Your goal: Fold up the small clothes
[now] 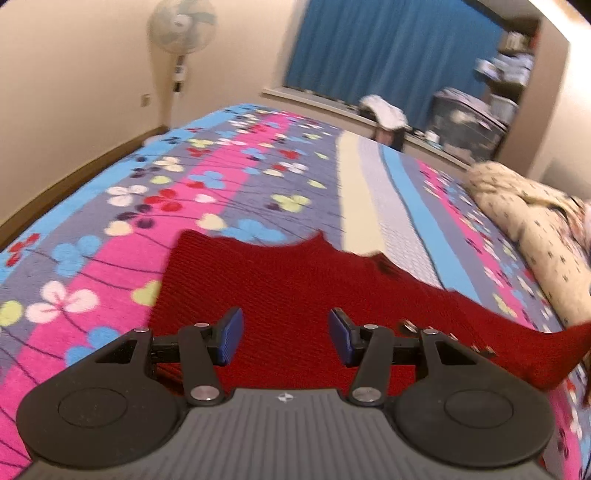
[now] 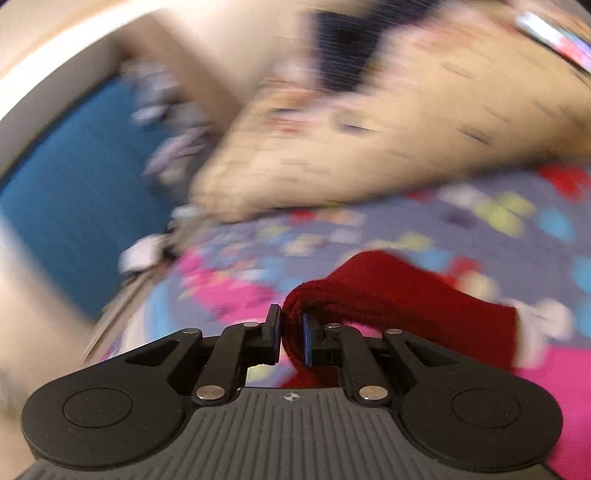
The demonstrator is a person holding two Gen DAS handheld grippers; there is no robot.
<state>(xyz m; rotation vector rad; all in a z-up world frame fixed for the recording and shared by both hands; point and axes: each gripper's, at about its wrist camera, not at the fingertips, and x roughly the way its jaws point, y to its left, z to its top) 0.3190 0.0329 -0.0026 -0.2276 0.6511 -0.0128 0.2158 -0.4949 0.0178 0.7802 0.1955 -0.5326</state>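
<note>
- Red knit sweater is lying spread on the bed, on a flowered blanket in pink, blue and grey bands.
- Left tool is hovering over the sweater's near part, its blue pads standing apart with nothing between them; only the red knit is showing below the gap.
- One sleeve is trailing off to the right in the left view, lifting off the blanket toward the frame's edge.
- Right tool is clamping a bunched fold of that red sleeve; the jaws are nearly together, with the knit pinched between the pads and bulging up over the right finger.
- Behind the clamped fold, the rest of the sleeve is arching up and away to the right above the blanket.
- Right view is heavily blurred, so finer detail of the cloth there is not readable.
- Cream pillow with small dark marks is lying along the bed's right side, well apart from the sweater's body; in the right view it is filling the upper part of the picture.
- Blue curtain is hanging at the far wall, with a fan standing in the left corner beyond the bed.
- Cluttered ledge is running below the curtain, carrying a white cloth and some containers too blurred to name.
</note>
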